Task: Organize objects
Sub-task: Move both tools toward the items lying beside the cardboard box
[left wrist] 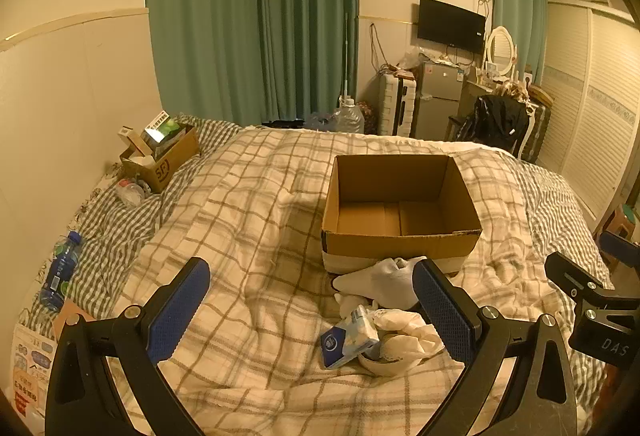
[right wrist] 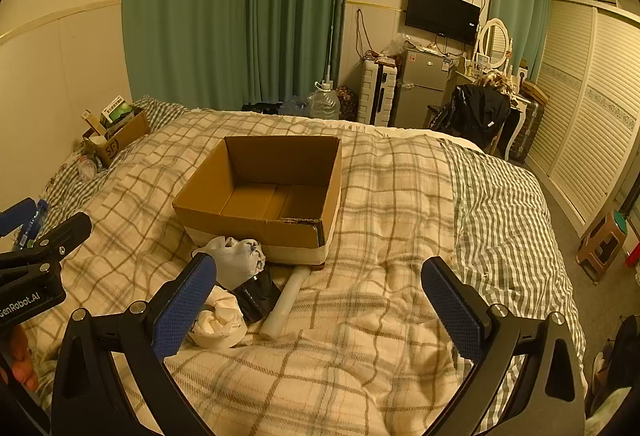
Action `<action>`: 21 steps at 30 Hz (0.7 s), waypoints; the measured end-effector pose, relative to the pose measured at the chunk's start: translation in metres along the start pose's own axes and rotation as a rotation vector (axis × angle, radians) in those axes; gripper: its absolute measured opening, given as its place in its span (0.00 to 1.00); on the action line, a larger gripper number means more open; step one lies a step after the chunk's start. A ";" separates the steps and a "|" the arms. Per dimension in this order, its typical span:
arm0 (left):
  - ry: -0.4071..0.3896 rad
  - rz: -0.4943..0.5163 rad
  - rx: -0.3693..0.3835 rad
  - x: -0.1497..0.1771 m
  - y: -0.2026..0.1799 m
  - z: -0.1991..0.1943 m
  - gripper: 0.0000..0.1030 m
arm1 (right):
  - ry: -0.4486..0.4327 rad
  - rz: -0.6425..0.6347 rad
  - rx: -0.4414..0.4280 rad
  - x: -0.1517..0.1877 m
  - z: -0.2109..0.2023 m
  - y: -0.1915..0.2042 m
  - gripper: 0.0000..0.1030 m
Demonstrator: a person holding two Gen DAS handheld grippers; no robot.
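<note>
An open, empty cardboard box point(left wrist: 400, 212) point(right wrist: 264, 196) stands on the plaid bed cover. In front of it lies a small pile: a white sock point(left wrist: 380, 282) point(right wrist: 234, 260), a blue and white packet point(left wrist: 350, 340), crumpled cream cloth point(left wrist: 404, 336) point(right wrist: 218, 324), a black object point(right wrist: 256, 296) and a white tube point(right wrist: 286, 302). My left gripper point(left wrist: 316, 312) is open and empty, with the pile by its right finger. My right gripper point(right wrist: 320, 304) is open and empty, with the pile by its left finger.
A small cardboard box point(left wrist: 160, 156) full of items sits at the bed's far left by the wall. A water bottle point(left wrist: 60, 272) lies along the left edge. Beyond the bed stand a fridge point(left wrist: 436, 100), a suitcase, a draped chair and a wardrobe point(right wrist: 592, 108).
</note>
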State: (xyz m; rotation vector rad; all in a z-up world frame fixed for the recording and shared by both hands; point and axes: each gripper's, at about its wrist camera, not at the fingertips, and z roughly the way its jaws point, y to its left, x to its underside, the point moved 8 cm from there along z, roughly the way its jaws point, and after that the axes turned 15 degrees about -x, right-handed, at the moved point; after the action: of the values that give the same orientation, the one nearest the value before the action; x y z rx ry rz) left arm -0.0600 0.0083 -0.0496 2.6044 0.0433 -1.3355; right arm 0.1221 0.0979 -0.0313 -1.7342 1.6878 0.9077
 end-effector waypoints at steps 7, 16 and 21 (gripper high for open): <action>0.001 0.009 0.010 0.001 -0.001 0.000 1.00 | -0.002 0.007 0.006 0.000 -0.001 -0.001 1.00; 0.014 0.012 0.029 0.004 -0.003 0.001 1.00 | -0.003 0.024 0.018 0.004 -0.001 -0.003 1.00; 0.017 0.021 0.034 0.006 -0.004 0.003 1.00 | -0.004 0.031 0.025 0.004 -0.001 -0.004 1.00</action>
State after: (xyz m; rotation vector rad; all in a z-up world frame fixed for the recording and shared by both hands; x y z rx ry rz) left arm -0.0592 0.0114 -0.0566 2.6371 -0.0042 -1.3186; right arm 0.1258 0.0947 -0.0340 -1.6936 1.7205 0.8995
